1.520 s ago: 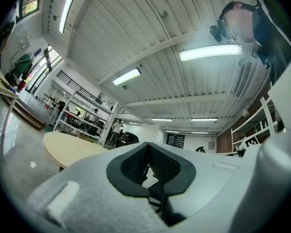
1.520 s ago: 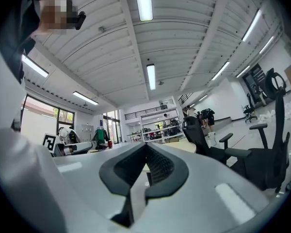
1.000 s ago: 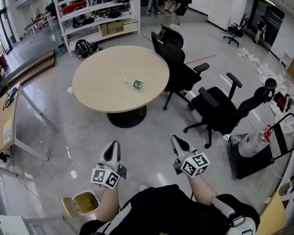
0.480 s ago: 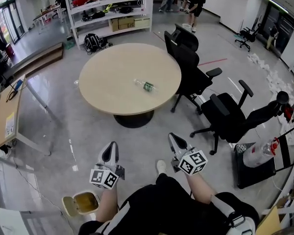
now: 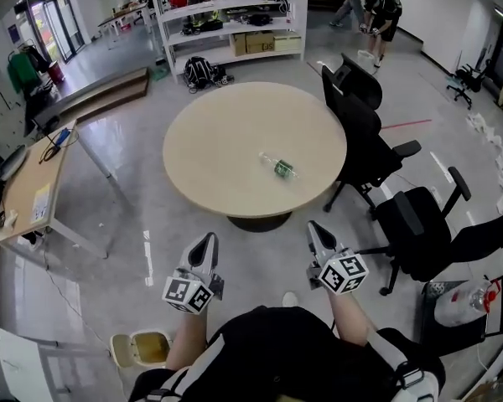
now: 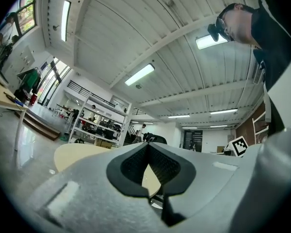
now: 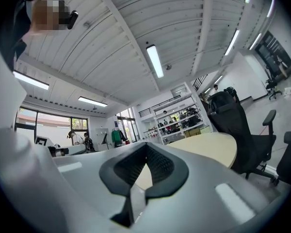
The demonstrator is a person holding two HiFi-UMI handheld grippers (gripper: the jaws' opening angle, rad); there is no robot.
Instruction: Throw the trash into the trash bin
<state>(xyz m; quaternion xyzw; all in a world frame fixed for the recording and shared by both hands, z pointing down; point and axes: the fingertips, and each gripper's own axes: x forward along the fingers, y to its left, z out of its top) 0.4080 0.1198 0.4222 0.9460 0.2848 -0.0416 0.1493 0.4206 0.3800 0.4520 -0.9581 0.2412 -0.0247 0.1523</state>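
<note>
Head view: bottle [image 5: 277,167] on round table [image 5: 218,141], chairs [image 5: 365,128] beside; left gripper [image 5: 207,241], right gripper [image 5: 315,229] jaws together, empty.

The person holds both arms forward from the torso, the bare left forearm [image 5: 184,342] and right forearm [image 5: 353,318] side by side and well apart. The left gripper [image 5: 207,241] points ahead, its tip leaning slightly inward and its marker cube [image 5: 189,294] at the rear. Its jaws are closed tip to tip with nothing between them. The right gripper [image 5: 315,228] also points ahead, tip angled slightly inward, with the right marker cube [image 5: 344,272] behind it and its jaws likewise pressed together and empty.
</note>
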